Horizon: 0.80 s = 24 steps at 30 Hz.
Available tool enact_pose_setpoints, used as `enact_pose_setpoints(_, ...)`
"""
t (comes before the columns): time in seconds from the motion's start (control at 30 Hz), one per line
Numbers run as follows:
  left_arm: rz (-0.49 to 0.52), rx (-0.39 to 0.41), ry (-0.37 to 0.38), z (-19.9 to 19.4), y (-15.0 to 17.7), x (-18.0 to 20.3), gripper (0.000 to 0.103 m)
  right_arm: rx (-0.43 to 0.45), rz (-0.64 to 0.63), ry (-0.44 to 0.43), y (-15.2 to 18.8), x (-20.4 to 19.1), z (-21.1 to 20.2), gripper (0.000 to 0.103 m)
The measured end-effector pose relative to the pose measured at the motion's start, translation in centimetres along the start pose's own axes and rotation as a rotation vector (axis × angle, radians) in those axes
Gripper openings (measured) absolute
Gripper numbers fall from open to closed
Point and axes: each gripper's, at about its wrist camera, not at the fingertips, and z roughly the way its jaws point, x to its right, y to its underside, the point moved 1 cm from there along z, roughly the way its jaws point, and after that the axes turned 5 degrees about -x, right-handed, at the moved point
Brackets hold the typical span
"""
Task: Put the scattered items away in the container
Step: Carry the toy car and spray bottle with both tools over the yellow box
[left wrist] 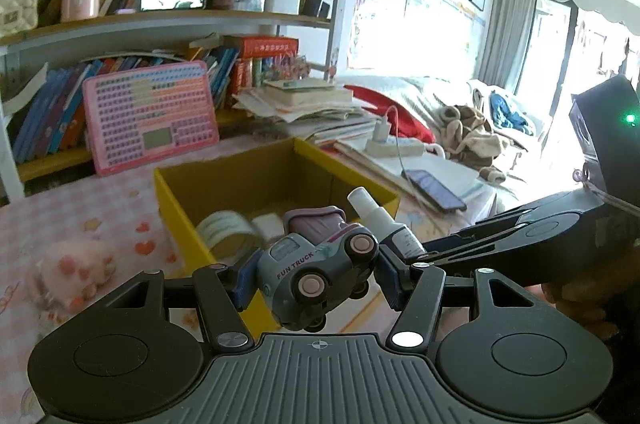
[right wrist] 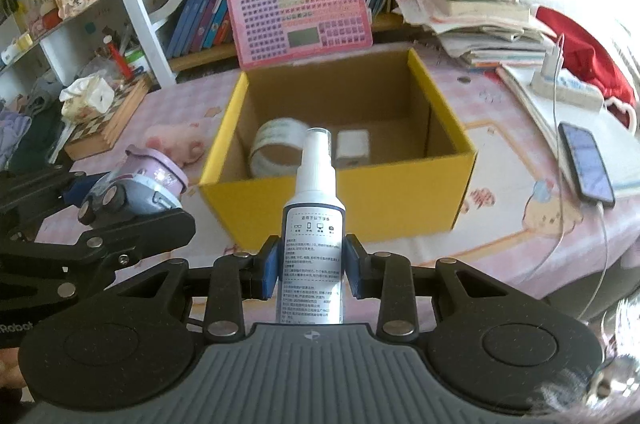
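Bottle [right wrist: 314, 224] upright in right gripper [right wrist: 314, 262], nozzle toward box [right wrist: 340, 200]; left gripper [left wrist: 316, 278] pinching truck [left wrist: 320, 264].

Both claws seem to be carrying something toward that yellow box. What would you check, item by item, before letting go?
1. Left gripper clamped on the grey-blue toy truck with pink wheels: ok.
2. Right gripper clamped on the white spray bottle with printed label: ok.
3. Yellow cardboard box open at the top: ok.
4. Free floor space inside, beside the roll of tape and the small white block: ok.
5. Truck and bottle over the box opening: not ok, both look short of the near wall.
6. Grippers clear of each other: cannot tell, they are close together.
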Motion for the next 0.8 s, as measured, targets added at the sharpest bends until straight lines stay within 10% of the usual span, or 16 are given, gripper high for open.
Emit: enact_pose_setpoints(0.8,-0.015,-0.026,-0.205,9.8,-6.3,0.2,0.059,0.124,-0.182,-0.067,-10.8,6.4,6.1,0.031)
